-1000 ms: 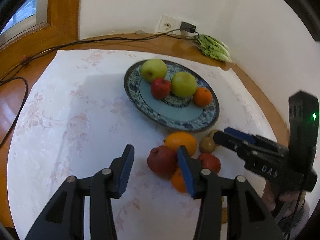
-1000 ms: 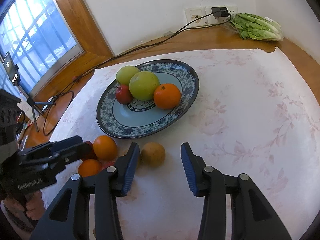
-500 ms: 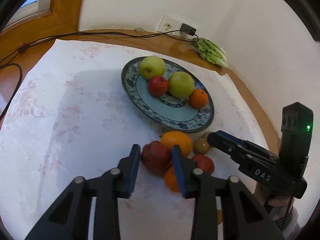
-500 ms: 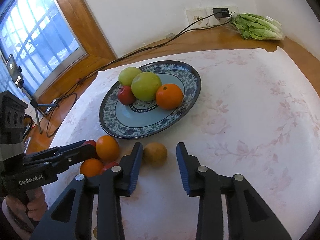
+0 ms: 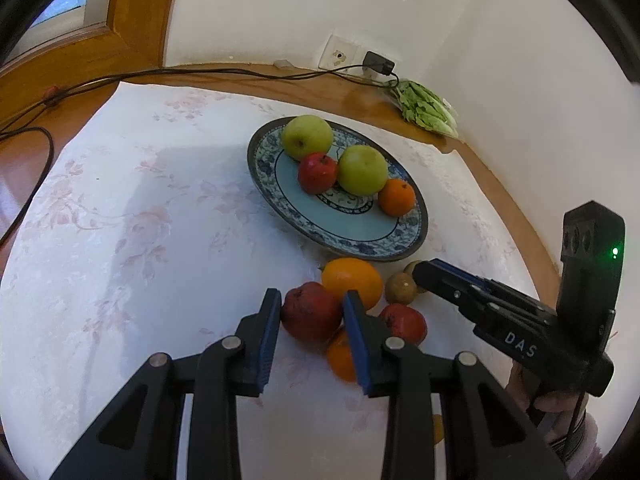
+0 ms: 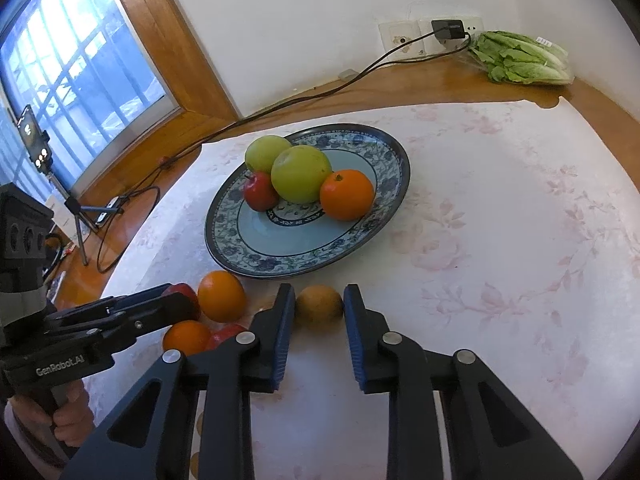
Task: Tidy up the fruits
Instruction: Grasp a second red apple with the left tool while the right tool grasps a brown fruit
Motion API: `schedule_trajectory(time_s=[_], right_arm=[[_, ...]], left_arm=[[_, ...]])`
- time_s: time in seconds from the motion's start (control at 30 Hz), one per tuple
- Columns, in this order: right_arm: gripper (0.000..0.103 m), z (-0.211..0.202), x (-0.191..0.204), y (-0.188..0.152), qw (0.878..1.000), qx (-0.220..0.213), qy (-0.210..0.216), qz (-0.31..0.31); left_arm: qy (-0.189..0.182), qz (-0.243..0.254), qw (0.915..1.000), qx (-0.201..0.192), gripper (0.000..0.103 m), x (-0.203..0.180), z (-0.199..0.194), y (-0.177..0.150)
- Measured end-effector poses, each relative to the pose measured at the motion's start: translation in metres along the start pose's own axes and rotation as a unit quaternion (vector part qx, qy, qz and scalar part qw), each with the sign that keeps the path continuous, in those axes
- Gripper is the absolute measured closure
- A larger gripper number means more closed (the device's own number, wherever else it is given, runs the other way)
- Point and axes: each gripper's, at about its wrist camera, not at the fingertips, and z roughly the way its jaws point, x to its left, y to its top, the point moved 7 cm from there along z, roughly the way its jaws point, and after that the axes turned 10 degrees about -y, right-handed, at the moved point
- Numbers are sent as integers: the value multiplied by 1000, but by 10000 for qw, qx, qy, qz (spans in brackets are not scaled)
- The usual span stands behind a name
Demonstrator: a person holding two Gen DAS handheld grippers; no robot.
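Left hand-held gripper [image 5: 311, 310] clamped on dark red apple [image 5: 311, 312], right hand-held gripper [image 6: 319, 307] just squeezed shut on brown fruit [image 6: 319, 307], plate [image 6: 384, 216] at 12 o'clock.

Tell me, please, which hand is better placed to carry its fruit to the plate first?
Right, probably: its fingers have just closed on the brown fruit, nearest the plate; the left gripper's red fruit sits behind an orange.

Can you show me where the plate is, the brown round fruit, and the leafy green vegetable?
plate [image 6: 362, 138]: right wrist view, far patterned rim.
brown round fruit [image 6: 319, 307]: right wrist view, middle of its skin.
leafy green vegetable [image 6: 520, 62]: right wrist view, middle of its leaves.
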Motion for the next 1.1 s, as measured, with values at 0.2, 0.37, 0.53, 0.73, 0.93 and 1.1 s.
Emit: schedule_trajectory(time_s=[0.2,0.37,0.53,0.73,0.93,1.1], right_arm=[[77,-3,-1,1,10000,12,-64,9],[77,-9,0,4,9999,-48,-110,-12],[77,-11,0,3,9999,-42,-95,19],[77,-14,-1,5,9999,-80,-131,68],[77,-19,0,7,9998,-157,-134,72],[77,-25,3,9,9997,-223,-124,49]], left_arm=[[33,-1,10000,-36,70,3,-5,-1],[15,-16,9999,-143,70,2,-12,2],[55,-22,9997,-221,70,3,-17,3],[66,-44,9997,-245,70,3,-18,6],[86,32,9996,-281,70,-2,-19,12],[65,103,9995,-289,70,-7,-18,15]])
